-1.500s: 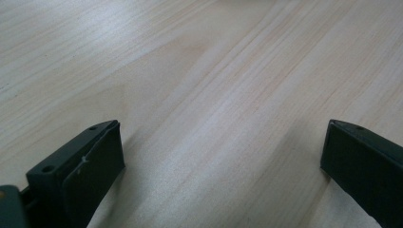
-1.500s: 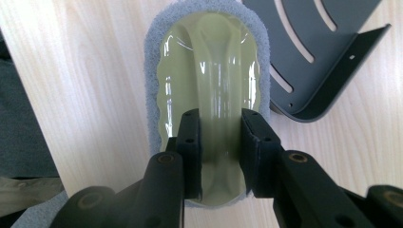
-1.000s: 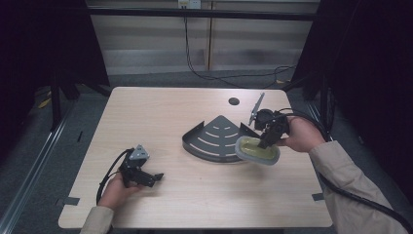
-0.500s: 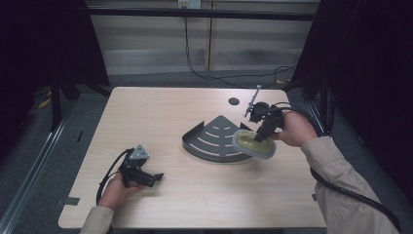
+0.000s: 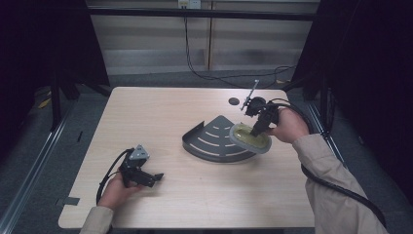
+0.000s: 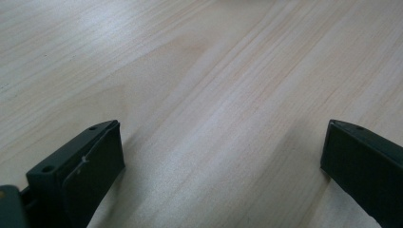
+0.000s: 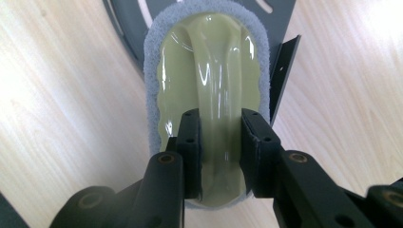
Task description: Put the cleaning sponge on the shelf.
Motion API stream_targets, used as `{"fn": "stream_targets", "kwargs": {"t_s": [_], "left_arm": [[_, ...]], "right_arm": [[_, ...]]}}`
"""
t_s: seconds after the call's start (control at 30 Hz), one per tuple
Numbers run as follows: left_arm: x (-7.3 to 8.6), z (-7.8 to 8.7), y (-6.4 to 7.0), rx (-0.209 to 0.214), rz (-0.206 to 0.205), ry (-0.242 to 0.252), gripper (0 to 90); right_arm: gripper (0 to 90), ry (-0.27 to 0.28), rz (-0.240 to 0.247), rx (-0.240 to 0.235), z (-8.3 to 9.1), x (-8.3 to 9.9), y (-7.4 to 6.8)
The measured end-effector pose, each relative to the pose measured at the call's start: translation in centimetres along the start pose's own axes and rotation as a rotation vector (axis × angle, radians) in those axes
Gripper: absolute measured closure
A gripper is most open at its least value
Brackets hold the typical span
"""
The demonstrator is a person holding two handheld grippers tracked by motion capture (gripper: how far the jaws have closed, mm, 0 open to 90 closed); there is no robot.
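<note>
A yellow-green scrubber with a grey pad rim point(image 5: 251, 137) point(image 7: 209, 71) rests over the right corner of a dark fan-shaped metal rack point(image 5: 214, 139) point(image 7: 128, 19) at mid-table. My right gripper point(image 5: 256, 129) point(image 7: 219, 128) is shut on the scrubber's raised centre handle, its jaws pressing both sides of it. My left gripper point(image 5: 152, 179) point(image 6: 221, 156) lies low on the wooden table point(image 5: 160, 117) at the front left, held in a hand. Its jaws stand wide apart, and between them is bare wood.
A dark round hole point(image 5: 234, 101) marks the table near its back right. A thin metal rod point(image 5: 252, 92) sticks up behind the right gripper. Black cables trail from both grippers. The table's edges drop to a grey floor all around.
The right gripper has carried the scrubber up and to the left, from beside the rack's right edge onto its right corner. The left gripper has stayed still.
</note>
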State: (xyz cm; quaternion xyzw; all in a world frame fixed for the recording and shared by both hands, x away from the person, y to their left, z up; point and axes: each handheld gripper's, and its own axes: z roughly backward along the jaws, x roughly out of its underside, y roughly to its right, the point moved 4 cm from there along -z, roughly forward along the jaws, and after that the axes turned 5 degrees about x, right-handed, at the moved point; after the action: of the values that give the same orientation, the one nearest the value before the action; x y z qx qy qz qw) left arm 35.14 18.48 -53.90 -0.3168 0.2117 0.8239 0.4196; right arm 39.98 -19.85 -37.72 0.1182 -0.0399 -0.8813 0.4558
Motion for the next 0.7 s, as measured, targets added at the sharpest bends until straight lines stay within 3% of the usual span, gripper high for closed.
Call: {"fn": "stream_targets", "kwargs": {"t_s": [0.7], "left_arm": [[0.0, 0.0, 0.0, 0.000, 0.000, 0.001, 0.0]], "right_arm": [[71.5, 0.005, -0.083, -0.002, -1.6, -1.1, 1.0]]}}
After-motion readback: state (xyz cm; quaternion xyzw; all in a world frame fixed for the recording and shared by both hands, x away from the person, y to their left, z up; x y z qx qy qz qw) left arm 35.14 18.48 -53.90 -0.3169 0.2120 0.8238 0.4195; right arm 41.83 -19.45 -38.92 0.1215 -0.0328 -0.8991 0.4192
